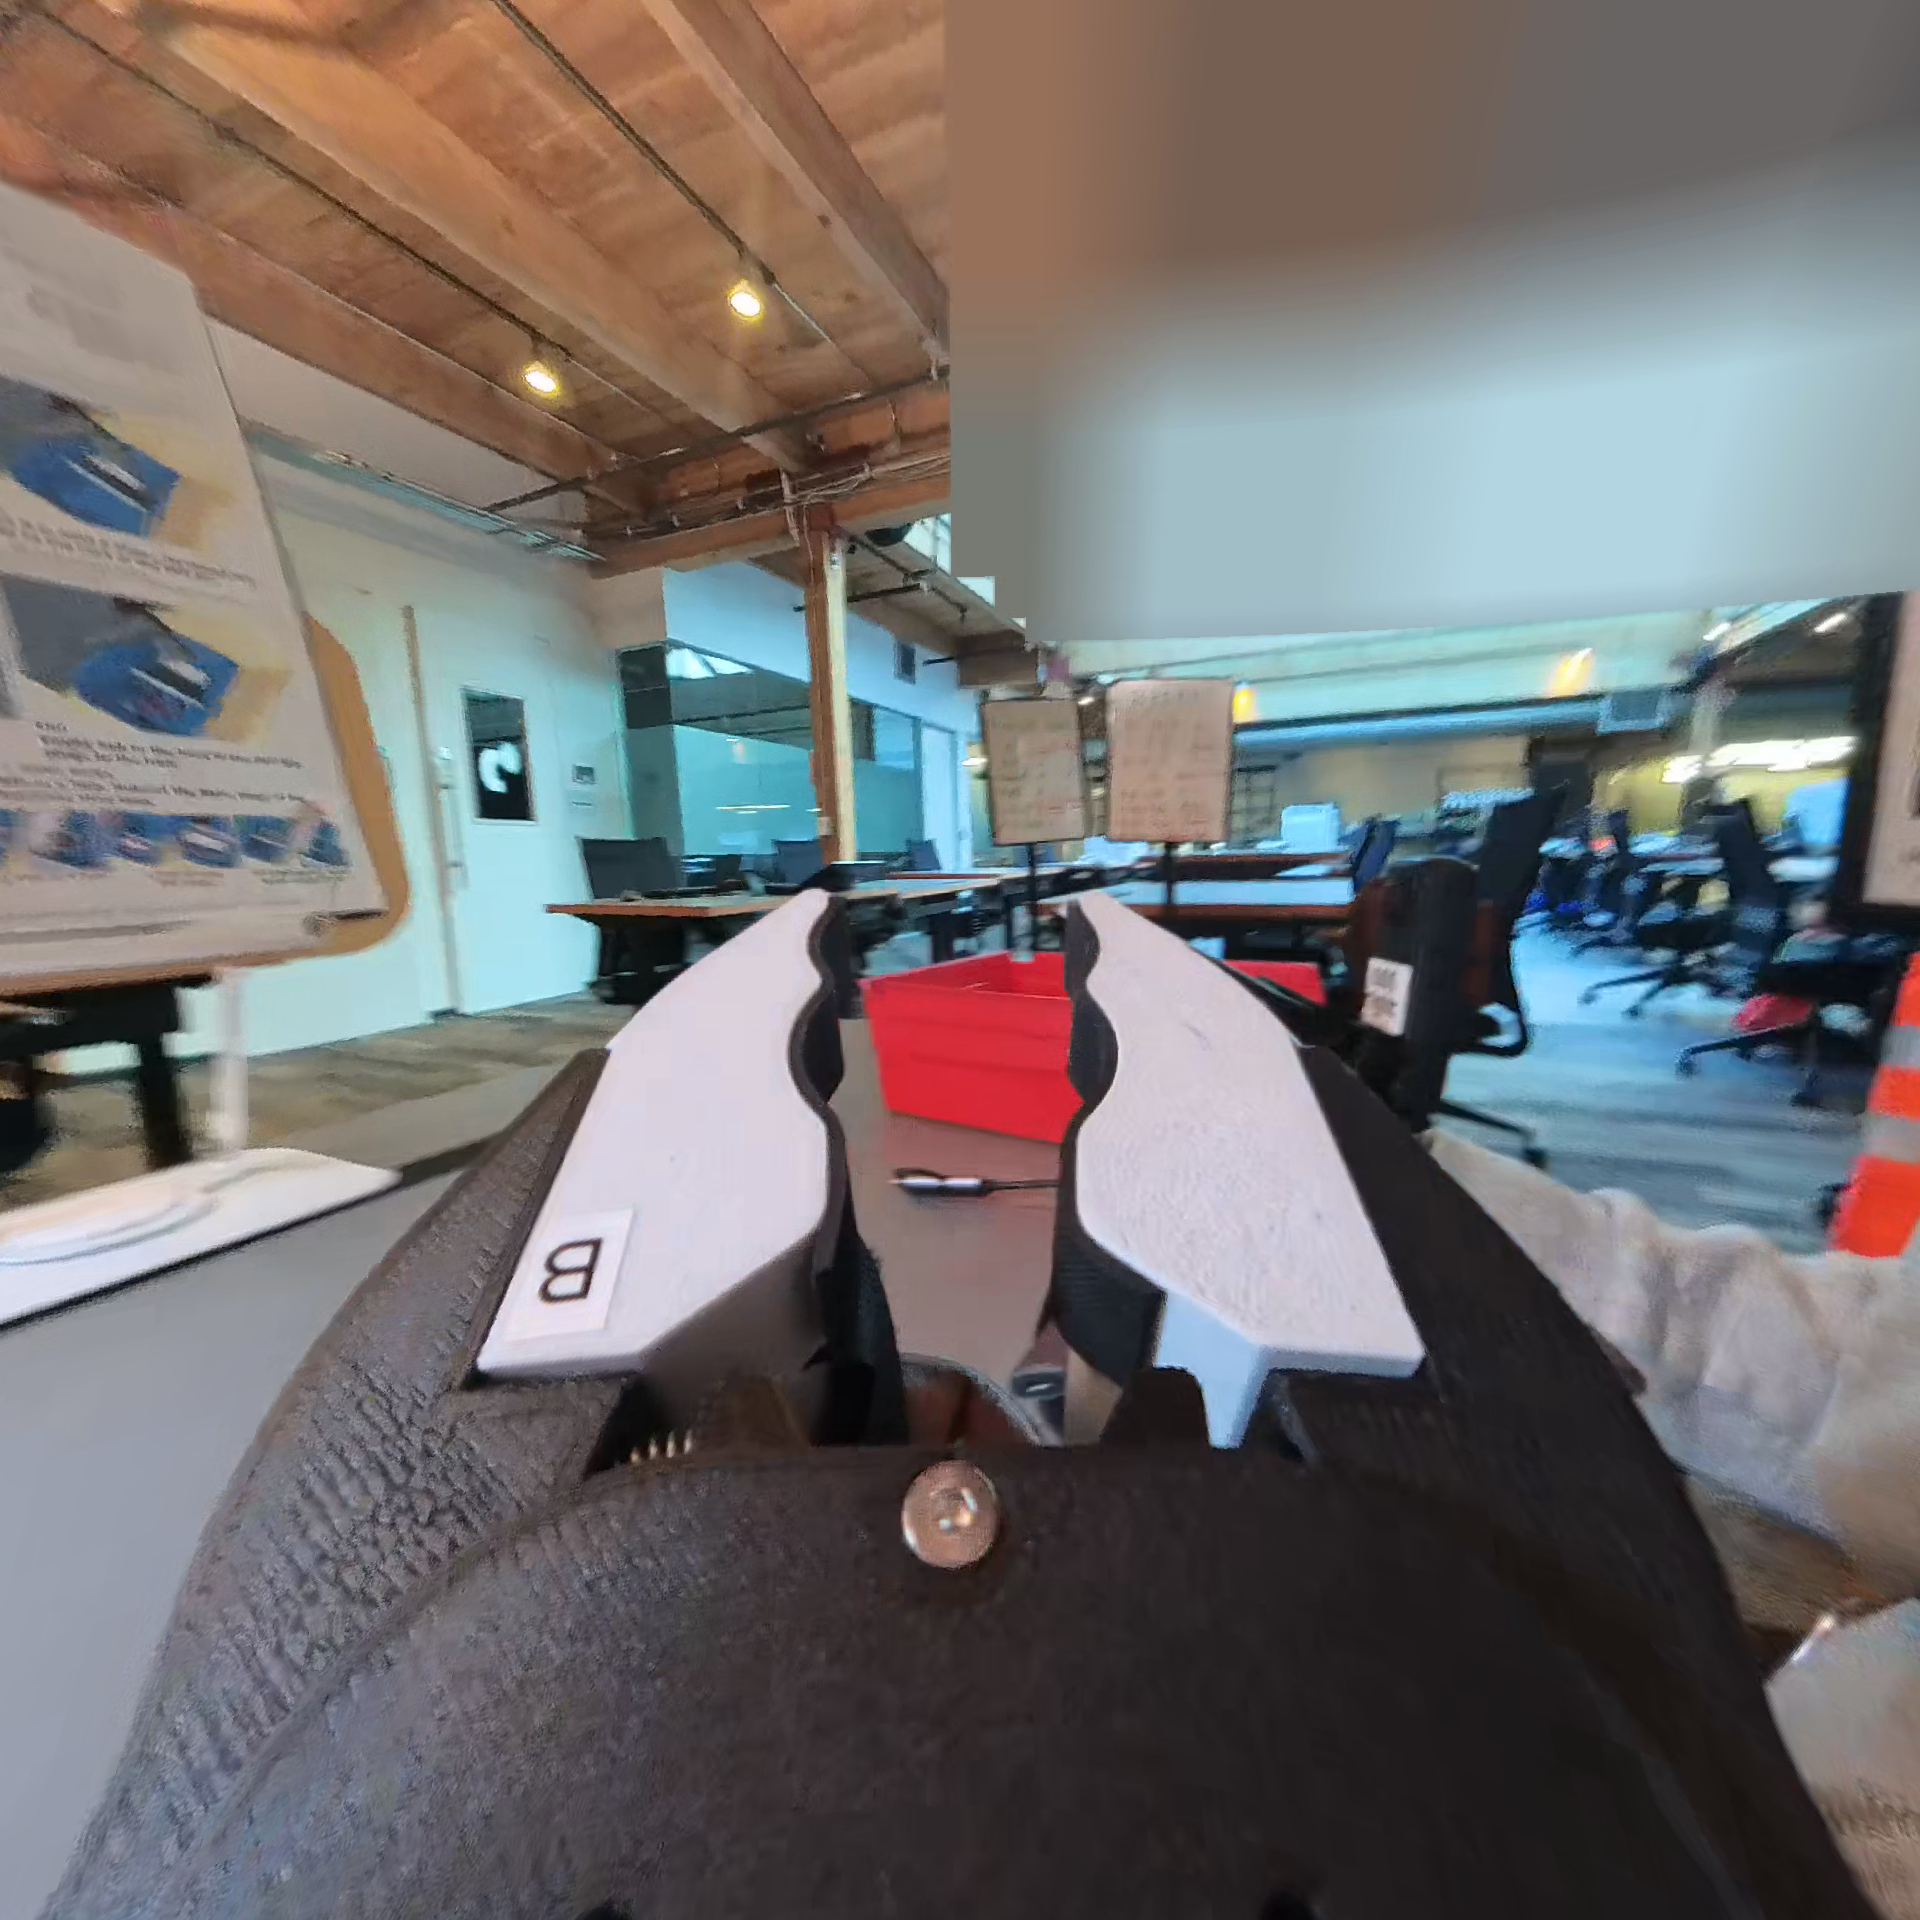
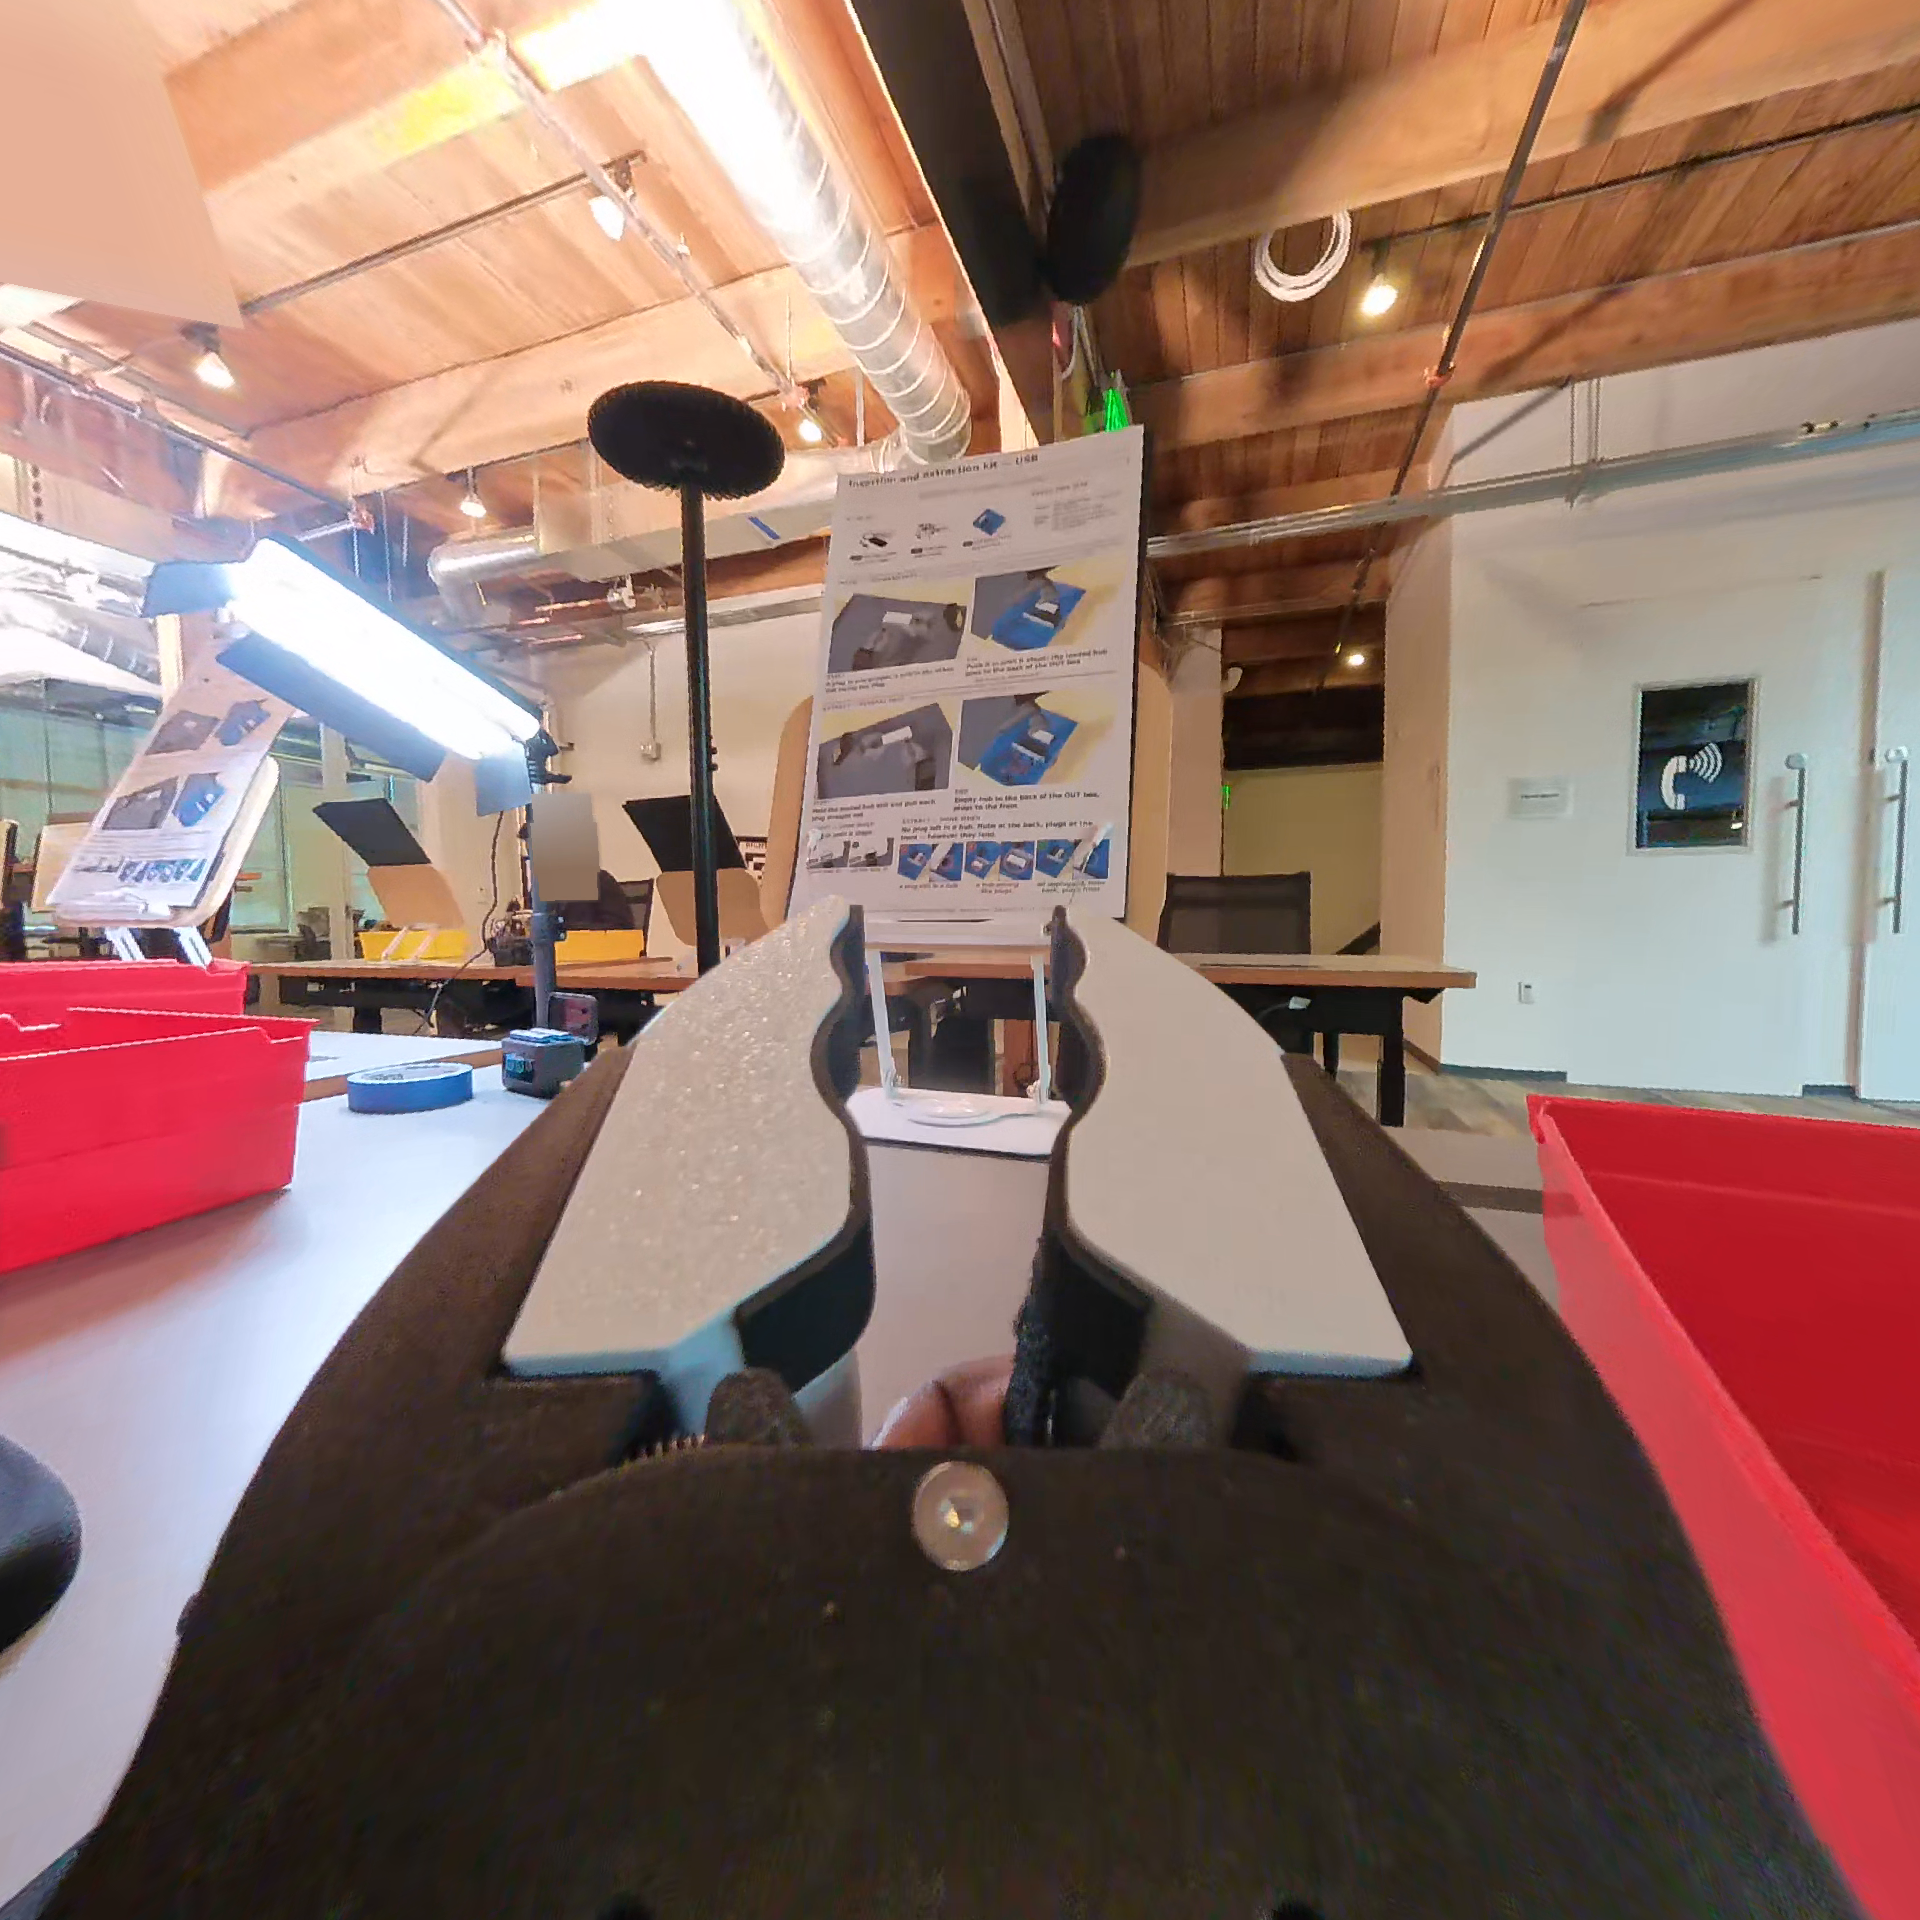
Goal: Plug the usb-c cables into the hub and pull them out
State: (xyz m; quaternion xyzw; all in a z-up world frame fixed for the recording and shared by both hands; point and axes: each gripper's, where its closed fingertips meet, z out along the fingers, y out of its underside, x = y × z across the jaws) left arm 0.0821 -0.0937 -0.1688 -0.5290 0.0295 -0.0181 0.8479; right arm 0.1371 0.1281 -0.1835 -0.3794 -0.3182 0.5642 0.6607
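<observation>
Hovering level, left hand-held gripper (image 1: 951, 935) agape

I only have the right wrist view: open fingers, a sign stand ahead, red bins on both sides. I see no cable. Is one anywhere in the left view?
Observer: Yes. A cable end lies on the table, seen between the left gripper's open fingers.
Operator: Is the left gripper holding it?
Observer: No. Nothing is between its fingers; the cable end lies ahead of them.
Operator: Anything past the cable?
Observer: A red bin stands just beyond it on the table.
Operator: Can you see the hub?
Observer: Not in either view; whether it is in that bin I cannot tell. The right gripper is empty too.
</observation>
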